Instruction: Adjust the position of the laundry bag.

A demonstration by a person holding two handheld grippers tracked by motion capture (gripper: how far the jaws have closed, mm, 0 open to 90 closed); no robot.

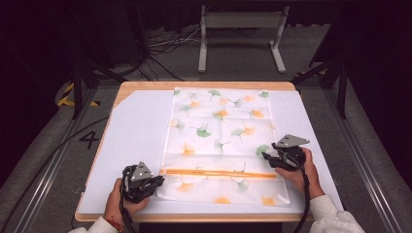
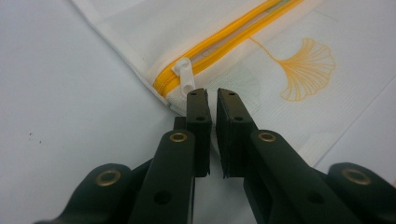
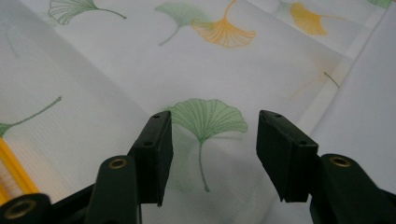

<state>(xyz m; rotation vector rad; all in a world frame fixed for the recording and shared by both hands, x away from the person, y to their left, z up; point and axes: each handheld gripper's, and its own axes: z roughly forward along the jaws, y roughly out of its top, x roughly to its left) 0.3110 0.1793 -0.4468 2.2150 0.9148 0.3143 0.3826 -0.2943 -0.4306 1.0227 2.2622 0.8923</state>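
Observation:
A white mesh bag [image 1: 221, 126] printed with green and orange ginkgo leaves lies flat on the mat. An orange zipper [image 1: 218, 173] runs across it near the front. My left gripper [image 1: 159, 178] sits at the zipper's left end. In the left gripper view its jaws [image 2: 214, 95] stand almost together with a thin slit and nothing visibly pinched; the white zipper pull [image 2: 184, 77] lies just past their tips. My right gripper [image 1: 266, 155] hovers at the bag's right edge. It is open [image 3: 214, 122] over a green leaf print [image 3: 201, 112].
A white mat [image 1: 136, 145] covers most of the wooden table [image 1: 145, 85]. Beyond the far edge a grey metal stand [image 1: 241, 22] and cables lie on the floor. Bare mat lies left and right of the bag.

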